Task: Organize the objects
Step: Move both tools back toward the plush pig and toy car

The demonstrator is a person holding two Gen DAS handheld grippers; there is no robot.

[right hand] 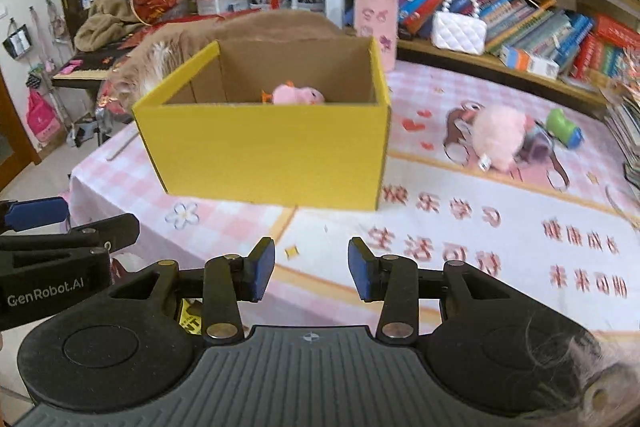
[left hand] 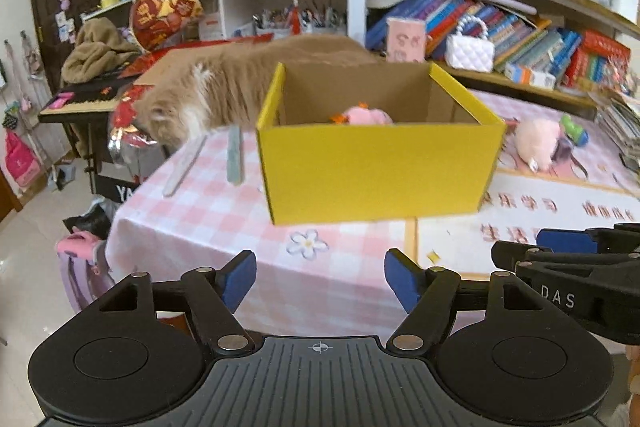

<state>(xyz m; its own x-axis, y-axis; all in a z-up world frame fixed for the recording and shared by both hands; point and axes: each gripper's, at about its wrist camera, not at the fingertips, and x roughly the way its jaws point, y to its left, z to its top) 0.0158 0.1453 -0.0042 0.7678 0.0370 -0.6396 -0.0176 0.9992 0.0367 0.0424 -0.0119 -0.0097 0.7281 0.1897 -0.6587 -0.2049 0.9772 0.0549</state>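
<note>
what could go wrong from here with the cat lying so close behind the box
1. The cat lies right behind the yellow box; it could be startled if the box gets nudged, or could paw at the pink toy already inside.
2. The fluffy pink toy lies against a green toy and other small items, so a grab may drag neighbours along.
3. The left gripper and right gripper, both empty, sit side by side and might collide.

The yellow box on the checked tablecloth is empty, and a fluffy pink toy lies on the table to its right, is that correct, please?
Not quite: the yellow box is not empty; a pink plush lies inside, as the right wrist view shows. The fluffy pink toy does lie right of it.
</note>
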